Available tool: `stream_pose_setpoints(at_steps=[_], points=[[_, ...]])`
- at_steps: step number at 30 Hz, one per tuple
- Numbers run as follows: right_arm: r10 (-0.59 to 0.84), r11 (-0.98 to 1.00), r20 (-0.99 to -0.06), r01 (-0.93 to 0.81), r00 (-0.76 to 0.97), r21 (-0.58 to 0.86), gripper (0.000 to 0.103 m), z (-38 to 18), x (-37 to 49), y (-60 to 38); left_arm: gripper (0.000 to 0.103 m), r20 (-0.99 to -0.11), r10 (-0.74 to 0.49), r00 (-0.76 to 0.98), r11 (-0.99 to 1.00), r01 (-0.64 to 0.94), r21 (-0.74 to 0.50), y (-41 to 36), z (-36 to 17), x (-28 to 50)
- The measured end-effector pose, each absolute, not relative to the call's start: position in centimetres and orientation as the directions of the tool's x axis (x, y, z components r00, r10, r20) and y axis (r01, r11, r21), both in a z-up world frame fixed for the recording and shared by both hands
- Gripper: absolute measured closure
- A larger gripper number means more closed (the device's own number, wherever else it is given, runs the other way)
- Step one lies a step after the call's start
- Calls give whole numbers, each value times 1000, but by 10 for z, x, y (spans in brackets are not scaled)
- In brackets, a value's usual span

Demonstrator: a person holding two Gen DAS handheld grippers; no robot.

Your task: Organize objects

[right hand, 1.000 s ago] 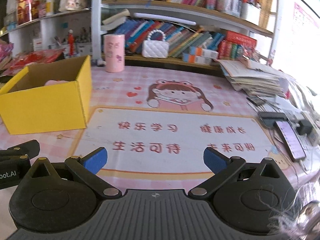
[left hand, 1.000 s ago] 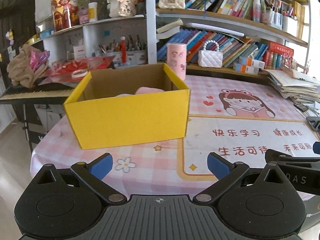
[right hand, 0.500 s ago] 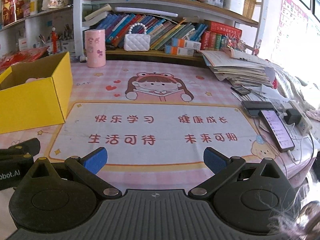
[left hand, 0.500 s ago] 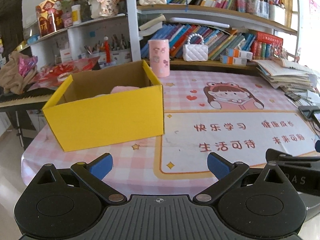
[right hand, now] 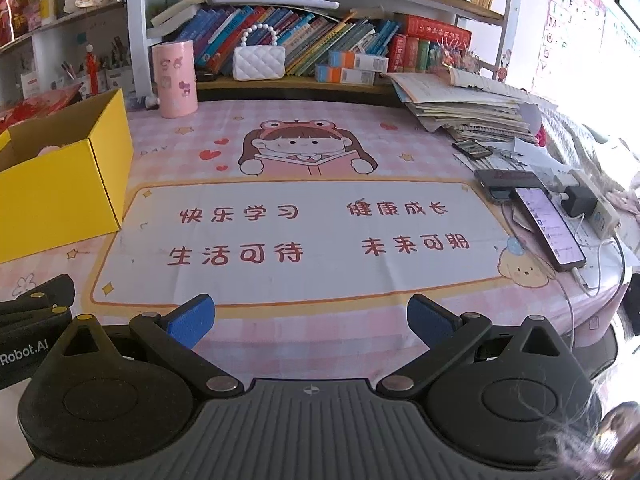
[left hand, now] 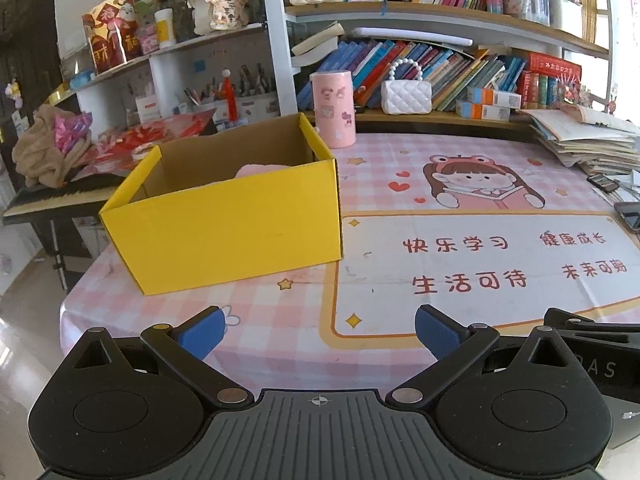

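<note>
A yellow cardboard box (left hand: 232,224) stands open on the pink checked tablecloth (left hand: 280,312); a pink soft thing (left hand: 260,170) lies inside it. The box also shows in the right wrist view (right hand: 60,196) at the left. My left gripper (left hand: 320,326) is open and empty, at the table's near edge in front of the box. My right gripper (right hand: 310,318) is open and empty, at the near edge of the printed mat (right hand: 312,236). Each gripper's body shows at the side of the other's view.
A pink cylinder tin (left hand: 334,109) and a white quilted purse (left hand: 406,96) stand at the back by the bookshelf (left hand: 440,12). A stack of papers (right hand: 468,108), phones (right hand: 548,228) and a power strip (right hand: 592,200) lie at the right edge.
Both grippers have pulled back from the table and turned a little; the box looks farther from the left gripper than a second ago. Both stay open.
</note>
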State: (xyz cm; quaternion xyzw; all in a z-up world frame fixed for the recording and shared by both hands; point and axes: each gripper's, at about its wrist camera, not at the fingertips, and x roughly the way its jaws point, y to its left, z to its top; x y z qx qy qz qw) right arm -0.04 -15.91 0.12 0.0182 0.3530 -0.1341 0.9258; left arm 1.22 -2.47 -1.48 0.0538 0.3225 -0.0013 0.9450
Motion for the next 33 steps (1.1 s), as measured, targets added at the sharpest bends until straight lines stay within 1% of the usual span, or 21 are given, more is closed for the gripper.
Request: stream_pose_setpoints(at_steps=[9,16,33], points=[[-284,954,-633,278,720,-112,0,3,-4,-152,1,-616,56,786,994,16,111,-24,-15,12],[-295,951,-622,284,725,-119,0,4,-4,-149,1,-608,73,791,993,1,121,-24,-13,10],[-317,946,-612,282,725,-157,0,4,-5,-142,1,-630,76,773,994,-10,108,-21,-14,11]])
